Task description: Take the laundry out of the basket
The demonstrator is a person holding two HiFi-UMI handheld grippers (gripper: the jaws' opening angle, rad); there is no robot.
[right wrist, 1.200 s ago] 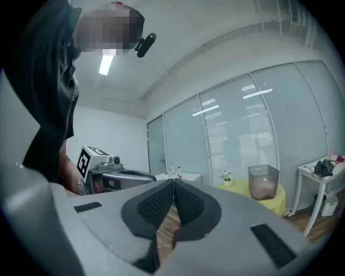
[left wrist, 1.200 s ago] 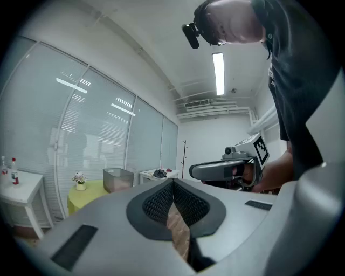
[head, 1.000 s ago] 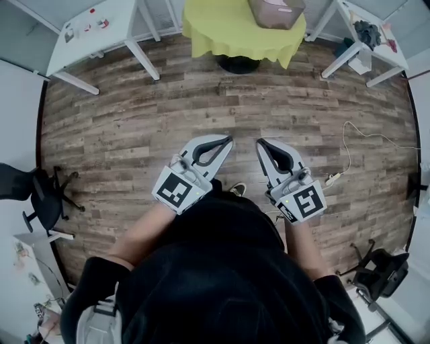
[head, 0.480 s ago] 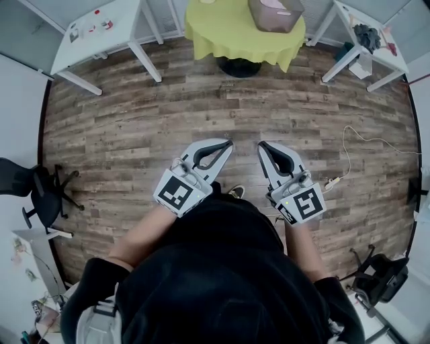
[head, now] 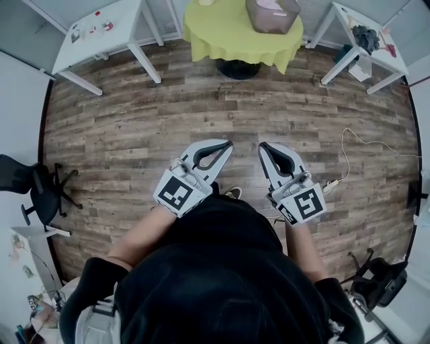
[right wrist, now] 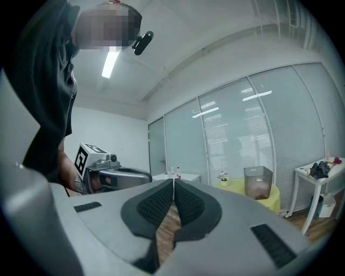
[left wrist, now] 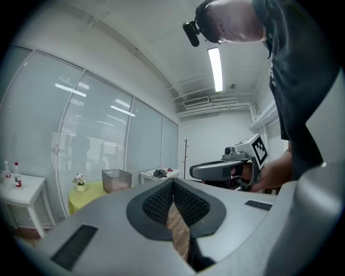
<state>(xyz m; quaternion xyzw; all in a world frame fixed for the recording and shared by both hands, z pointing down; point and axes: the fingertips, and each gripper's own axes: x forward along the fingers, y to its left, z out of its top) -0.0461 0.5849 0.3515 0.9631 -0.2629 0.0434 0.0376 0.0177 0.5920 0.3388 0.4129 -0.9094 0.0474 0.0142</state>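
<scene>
The laundry basket, grey and see-through with something pink in it, stands on a round table under a yellow cloth at the far side of the room. It also shows as the basket in the left gripper view and the basket in the right gripper view. I hold both grippers side by side over the wooden floor, well short of the table. My left gripper is shut and empty. My right gripper is shut and empty too. Each gripper view shows the other gripper beside it.
A white table stands at the far left; another white table with dark clothes at the far right. An office chair is at the left, a second chair at the lower right. A cable lies on the floor.
Both grippers have stayed shut and side by side. The room has slid a little in the head view as I move with them; the grippers hold their place relative to me.
</scene>
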